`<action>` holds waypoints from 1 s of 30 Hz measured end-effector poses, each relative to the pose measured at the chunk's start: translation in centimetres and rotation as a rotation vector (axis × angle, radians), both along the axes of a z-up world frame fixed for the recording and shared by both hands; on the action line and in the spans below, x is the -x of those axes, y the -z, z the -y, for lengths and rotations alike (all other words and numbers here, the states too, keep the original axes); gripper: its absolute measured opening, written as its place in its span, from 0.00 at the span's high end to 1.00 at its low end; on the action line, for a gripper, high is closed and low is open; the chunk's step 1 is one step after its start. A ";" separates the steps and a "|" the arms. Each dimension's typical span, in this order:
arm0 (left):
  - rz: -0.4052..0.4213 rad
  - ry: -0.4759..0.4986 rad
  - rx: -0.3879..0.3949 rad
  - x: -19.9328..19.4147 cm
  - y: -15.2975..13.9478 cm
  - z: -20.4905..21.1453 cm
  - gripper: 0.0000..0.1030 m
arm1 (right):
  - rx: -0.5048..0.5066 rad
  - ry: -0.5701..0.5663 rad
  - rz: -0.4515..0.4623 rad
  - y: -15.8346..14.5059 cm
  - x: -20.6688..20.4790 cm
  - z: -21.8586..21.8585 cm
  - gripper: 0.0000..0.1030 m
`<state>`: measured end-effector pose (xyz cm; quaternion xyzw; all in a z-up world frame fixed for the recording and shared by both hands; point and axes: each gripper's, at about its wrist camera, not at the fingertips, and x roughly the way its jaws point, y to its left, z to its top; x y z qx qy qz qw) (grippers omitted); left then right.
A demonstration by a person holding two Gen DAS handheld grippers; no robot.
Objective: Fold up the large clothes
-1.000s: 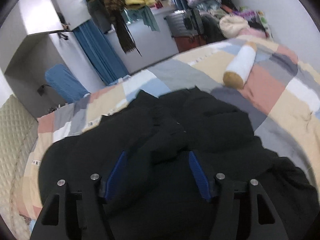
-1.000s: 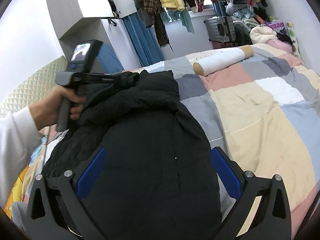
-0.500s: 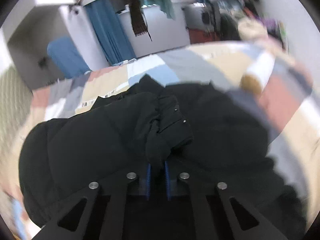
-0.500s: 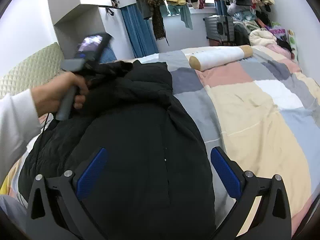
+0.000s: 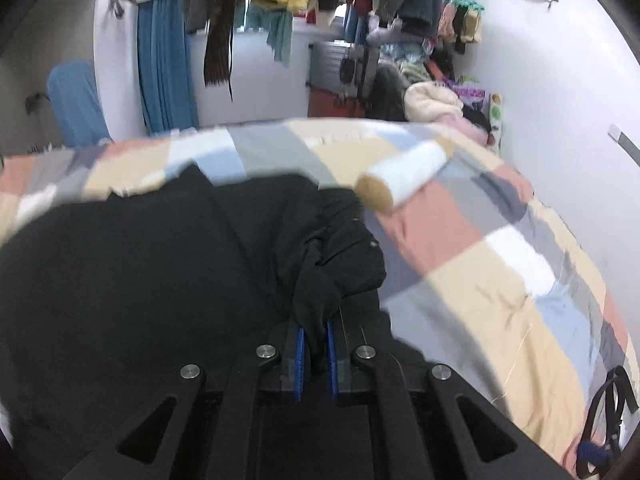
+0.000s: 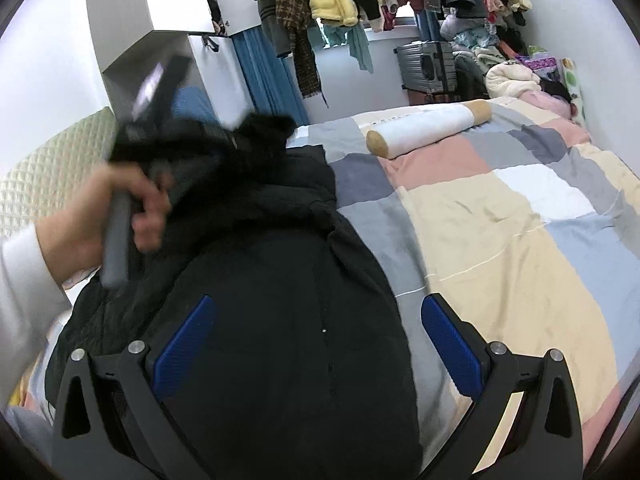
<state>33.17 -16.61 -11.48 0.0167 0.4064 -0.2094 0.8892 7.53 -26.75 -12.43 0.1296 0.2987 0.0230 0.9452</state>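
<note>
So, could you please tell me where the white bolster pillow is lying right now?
The white bolster pillow lies on the patchwork quilt toward the far side of the bed, right of the black jacket in both wrist views, apart from it.

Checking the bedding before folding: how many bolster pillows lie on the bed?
1: the bolster pillow lies on the patchwork quilt, beyond the black coat. Others may be hidden.

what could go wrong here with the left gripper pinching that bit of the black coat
The left gripper grips only a thin bunched fold of the black coat; the bulky fabric might slip from its fingers when pulled. The right gripper is open above the coat and holds nothing, so the rest could drag and bunch. The bolster pillow lies close and might get swept.
</note>
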 end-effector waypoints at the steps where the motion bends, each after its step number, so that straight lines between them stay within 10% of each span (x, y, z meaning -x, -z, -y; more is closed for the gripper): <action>1: -0.010 0.005 -0.001 0.0 0.8 0.1 0.92 | -0.005 0.002 -0.002 0.1 0.0 0.1 0.00; 13: 0.037 -0.061 -0.043 1.7 2.3 -0.2 0.82 | -0.018 -0.020 -0.012 0.7 -0.7 0.2 0.00; 17: 0.144 -0.126 -0.070 3.6 0.4 -0.3 0.18 | -0.029 -0.020 0.000 0.4 -0.3 0.3 0.00; 18: 0.162 -0.137 -0.074 4.1 -0.1 -0.4 0.15 | -0.028 -0.017 0.007 0.4 -0.2 0.3 0.00; 30: 0.242 -0.171 -0.099 14.4 -8.9 -4.8 0.15 | -0.036 -0.043 0.067 -0.8 1.1 -0.5 0.00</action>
